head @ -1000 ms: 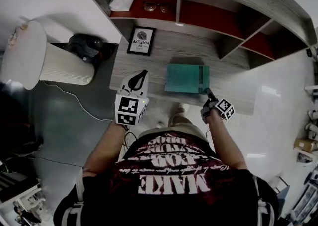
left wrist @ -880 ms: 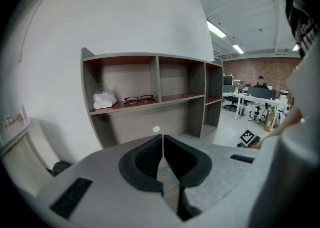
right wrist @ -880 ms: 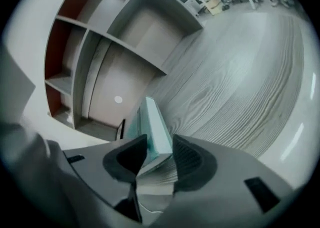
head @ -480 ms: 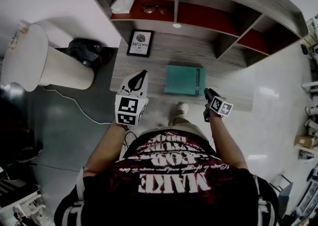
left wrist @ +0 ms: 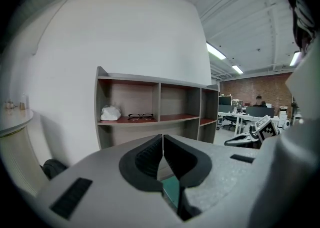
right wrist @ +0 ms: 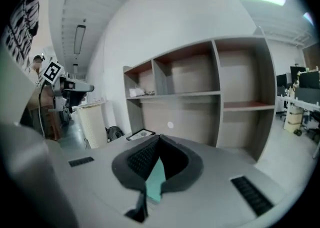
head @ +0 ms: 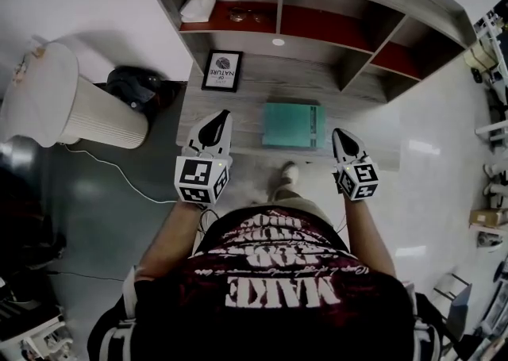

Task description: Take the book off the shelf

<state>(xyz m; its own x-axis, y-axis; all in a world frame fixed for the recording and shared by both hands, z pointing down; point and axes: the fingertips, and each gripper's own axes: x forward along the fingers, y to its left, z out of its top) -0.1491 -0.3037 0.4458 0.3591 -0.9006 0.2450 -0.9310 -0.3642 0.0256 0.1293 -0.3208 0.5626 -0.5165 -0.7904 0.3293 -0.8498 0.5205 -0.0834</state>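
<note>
Your left hand-held gripper [head: 216, 120]: level with book [head: 293, 125], near its left edge, apart from it, tips pointing forward, away from you. Jaws together, nothing between.

Your right hand-held gripper [head: 343, 137]: just off book's right edge, a little nearer you than left one, not touching book, tips pointing forward. Jaws closed tip to tip, empty.

Your left forearm [head: 168, 232] and right forearm [head: 367, 228]: bare, reaching forward on either side of torso. Book lies between the two hand-held grippers.
</note>
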